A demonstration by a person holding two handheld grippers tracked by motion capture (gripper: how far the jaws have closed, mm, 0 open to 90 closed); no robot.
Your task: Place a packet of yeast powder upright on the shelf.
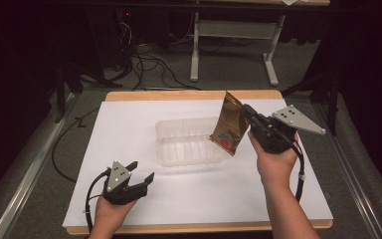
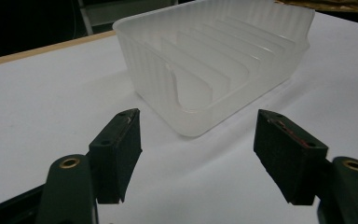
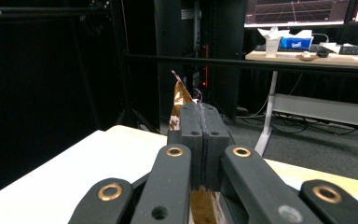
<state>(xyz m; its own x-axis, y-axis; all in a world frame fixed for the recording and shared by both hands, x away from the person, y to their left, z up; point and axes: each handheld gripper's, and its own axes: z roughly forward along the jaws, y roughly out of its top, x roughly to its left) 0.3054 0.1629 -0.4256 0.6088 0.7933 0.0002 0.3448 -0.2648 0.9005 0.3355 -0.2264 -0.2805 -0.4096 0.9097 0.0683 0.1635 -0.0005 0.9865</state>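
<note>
A brown and gold snack bag (image 1: 230,124) hangs above the right end of a clear ribbed plastic tub (image 1: 189,144), held by its edge in my right gripper (image 1: 248,115), which is shut on it. In the right gripper view the jaws are pressed together with the bag's edge (image 3: 179,100) sticking up past them. My left gripper (image 1: 142,172) rests low at the front left of the white board, open and with nothing between its fingers. In the left gripper view the tub (image 2: 214,60) stands just beyond the open left gripper (image 2: 198,156).
The white board (image 1: 129,129) covers a wooden table. Beyond the table's far edge stand a white desk frame (image 1: 234,35) and loose cables (image 1: 149,64) on the floor. A desk with monitors (image 3: 303,11) stands far off in the right gripper view.
</note>
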